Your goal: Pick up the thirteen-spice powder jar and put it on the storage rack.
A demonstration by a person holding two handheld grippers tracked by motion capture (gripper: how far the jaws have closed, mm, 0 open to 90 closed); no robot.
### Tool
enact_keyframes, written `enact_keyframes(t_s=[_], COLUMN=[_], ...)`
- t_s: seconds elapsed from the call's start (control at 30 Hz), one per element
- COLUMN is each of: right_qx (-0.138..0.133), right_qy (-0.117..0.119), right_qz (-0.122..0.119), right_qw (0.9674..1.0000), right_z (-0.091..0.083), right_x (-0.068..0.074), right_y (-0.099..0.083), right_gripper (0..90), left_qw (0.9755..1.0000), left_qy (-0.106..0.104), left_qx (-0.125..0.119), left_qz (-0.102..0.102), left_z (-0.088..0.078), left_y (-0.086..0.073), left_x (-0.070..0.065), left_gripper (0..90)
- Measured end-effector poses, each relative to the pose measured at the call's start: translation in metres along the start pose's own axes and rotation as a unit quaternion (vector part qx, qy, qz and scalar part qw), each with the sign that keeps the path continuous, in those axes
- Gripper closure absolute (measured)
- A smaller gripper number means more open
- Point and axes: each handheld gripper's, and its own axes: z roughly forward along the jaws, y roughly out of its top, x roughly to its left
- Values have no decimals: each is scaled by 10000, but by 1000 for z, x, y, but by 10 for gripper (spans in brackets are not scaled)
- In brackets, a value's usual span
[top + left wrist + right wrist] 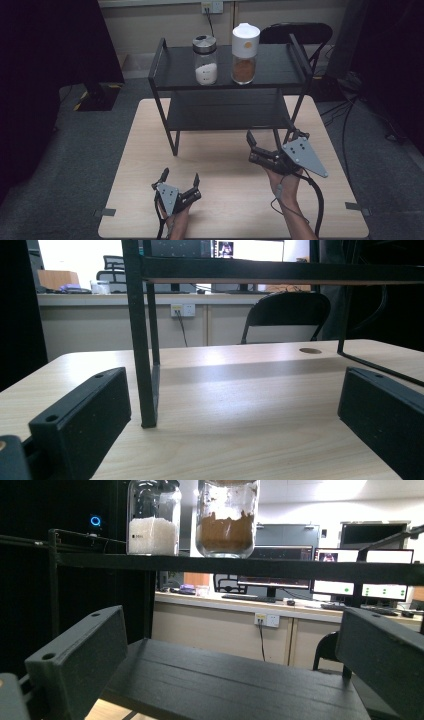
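Note:
A black two-tier rack (165,75) stands at the far half of the light wooden table (225,210). On its top shelf a glass jar of white powder (205,62) with a metal lid stands next to a jar of brown powder (244,55) with a white cap. My left gripper (180,176) rests low near the table's front, open and empty, facing the rack's front left leg (142,350). My right gripper (275,137) is open and empty at the rack's front right, level with the lower shelf (225,680). Above that shelf I see the white jar (153,522) and the brown jar (227,520).
A black folding chair (297,32) stands behind the rack. Cables trail over the grey floor at the right (350,110). Dark curtains hang on both sides. A wall socket (212,6) sits on the back wall. Bare tabletop lies between the two grippers.

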Motion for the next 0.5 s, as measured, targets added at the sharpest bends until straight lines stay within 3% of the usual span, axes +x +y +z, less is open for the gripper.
enact_keyframes(t_s=[0.5], right_qx=[210], right_qy=[-25], right_qz=[113], right_qw=[9997], right_z=[-19], right_x=[3], right_y=[-24], right_gripper=[0], left_qw=[10000], left_qy=[-1], left_qx=[-4], left_qz=[-1], left_z=[0], left_y=[0], left_x=[0], left_gripper=[1])
